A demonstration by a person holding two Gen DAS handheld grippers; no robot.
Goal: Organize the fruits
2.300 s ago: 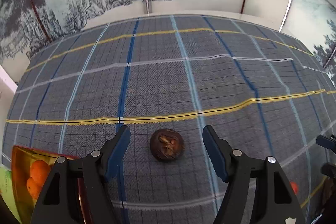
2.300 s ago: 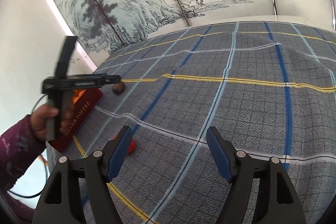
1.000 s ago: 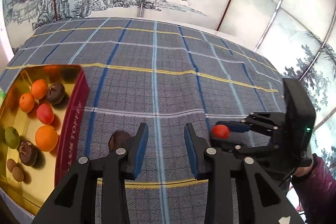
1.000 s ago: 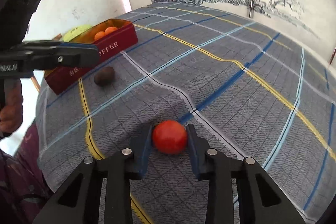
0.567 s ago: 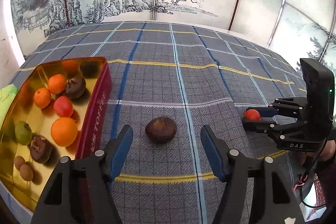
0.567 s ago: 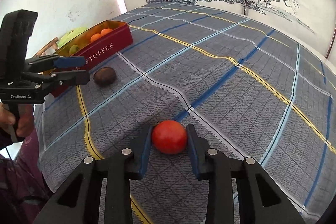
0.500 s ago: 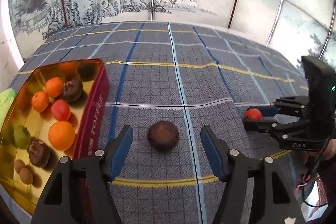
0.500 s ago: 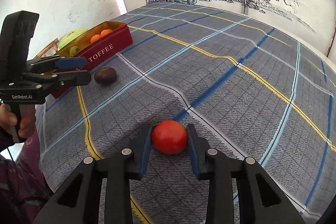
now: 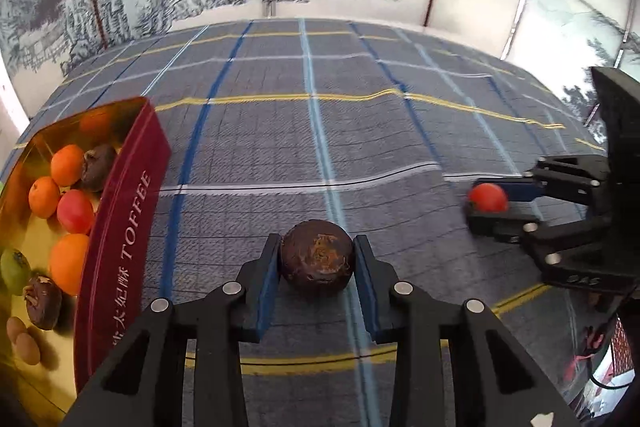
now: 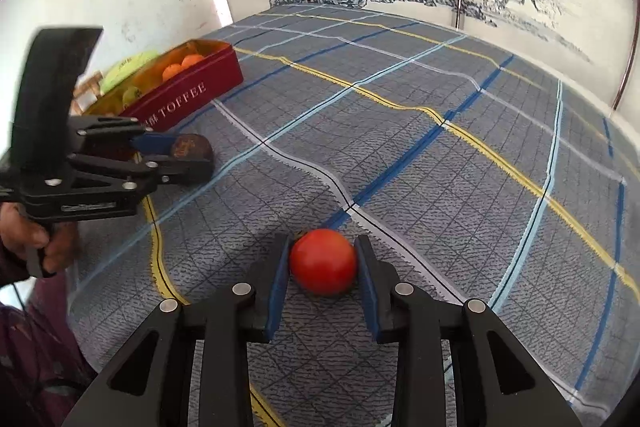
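Two round fruits could roll free if I lift fast, since blue pads pinch only their sides. My left gripper is clamped on the wrinkled dark-brown fruit just beside the red-and-gold toffee tin; my right gripper is clamped on the smooth red fruit, both near the plaid cloth.
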